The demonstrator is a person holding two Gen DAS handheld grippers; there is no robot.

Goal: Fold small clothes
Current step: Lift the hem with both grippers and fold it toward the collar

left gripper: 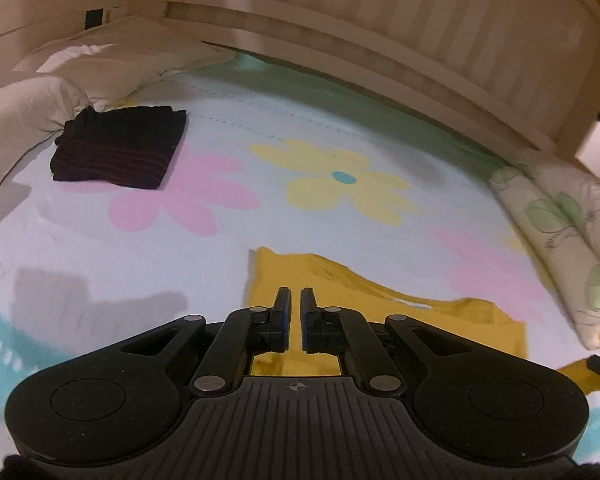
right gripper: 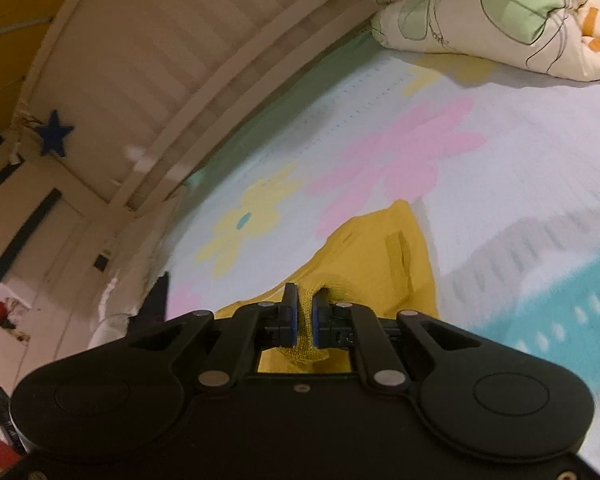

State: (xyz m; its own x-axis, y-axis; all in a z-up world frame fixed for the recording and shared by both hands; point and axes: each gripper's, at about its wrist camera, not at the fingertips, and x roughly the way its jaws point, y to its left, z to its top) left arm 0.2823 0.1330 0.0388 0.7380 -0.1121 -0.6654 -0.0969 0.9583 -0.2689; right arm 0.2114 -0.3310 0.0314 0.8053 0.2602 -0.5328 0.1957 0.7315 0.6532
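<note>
I am pinching a knitted edge of the yellow garment (right gripper: pixel 384 264) between the nearly closed pads of my right gripper (right gripper: pixel 304 312), while my left gripper (left gripper: pixel 295 312) is pressing almost shut, seemingly on thin yellow fabric. The garment is lying on the flowered bedsheet (left gripper: pixel 340 200), stretching away ahead of both jaws, its far edge towards the headboard (left gripper: pixel 420 40).

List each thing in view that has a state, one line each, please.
yellow garment: partly folded on the bed
dark striped garment: folded
right gripper: shut on yellow garment
left gripper: shut, grip on cloth unclear
floral quilt: rolled up
</note>
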